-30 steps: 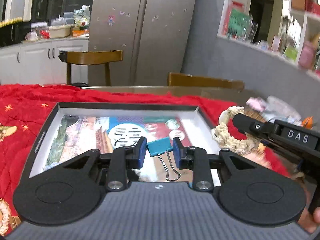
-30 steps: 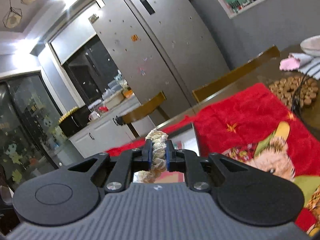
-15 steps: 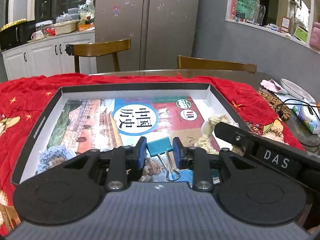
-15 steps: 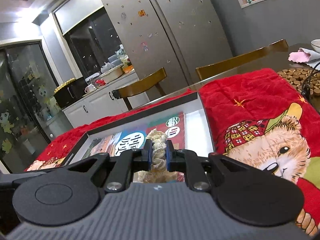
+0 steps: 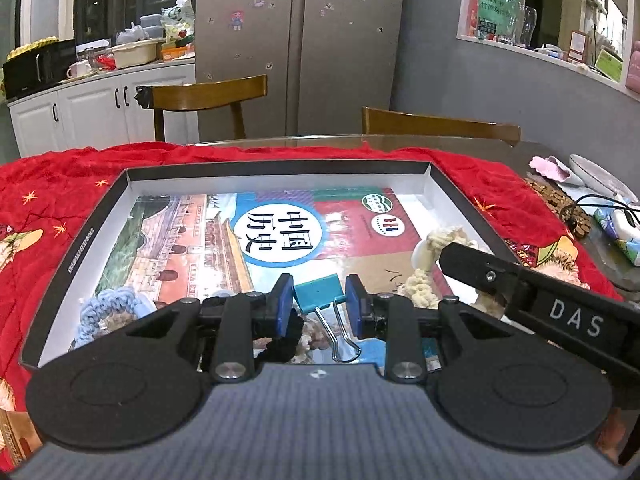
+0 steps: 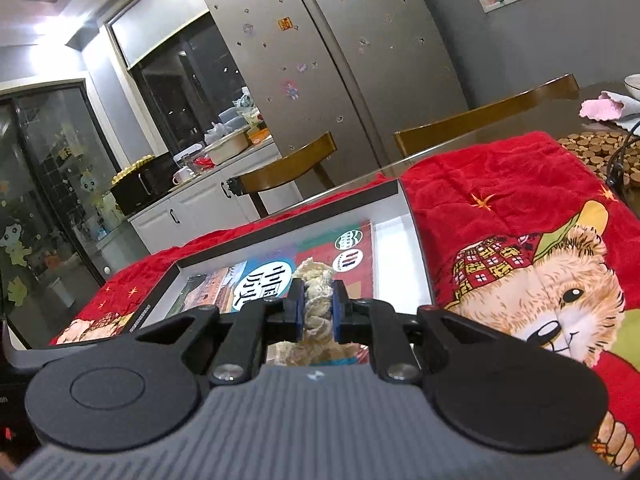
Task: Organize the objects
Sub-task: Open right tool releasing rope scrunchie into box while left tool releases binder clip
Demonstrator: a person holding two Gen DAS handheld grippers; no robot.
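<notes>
Since a second ago both views have been tipping downward: where the left wrist view was showing only the far half of the tray and the right wrist view mostly fridge and ceiling, the whole tray is now lying spread out ahead of the left gripper, and the right gripper has been swinging in from the right over it.

The red blanket (image 5: 48, 184) is covering the table under and around everything, with a printed bear showing to the right of the right gripper. The shallow black-rimmed tray (image 5: 276, 168) is sitting on it, directly ahead of and below both tools. A colourful book (image 5: 280, 236) is lying flat inside the tray, filling most of its floor just beyond the left gripper's fingertips.

The right gripper (image 6: 316, 310) is reaching in from the right of the left gripper, its jaws pressed nearly together and pinching a cream braided rope piece (image 5: 420, 276), which is hanging over the tray's near right part. A light-blue crocheted piece (image 5: 108, 312) is resting in the tray, down to the left of the left gripper.

The left gripper (image 5: 319, 304) is pinching a blue binder clip (image 5: 318, 292) by its body between narrowly spaced pads, the wire handles dangling toward the camera above the tray.
</notes>
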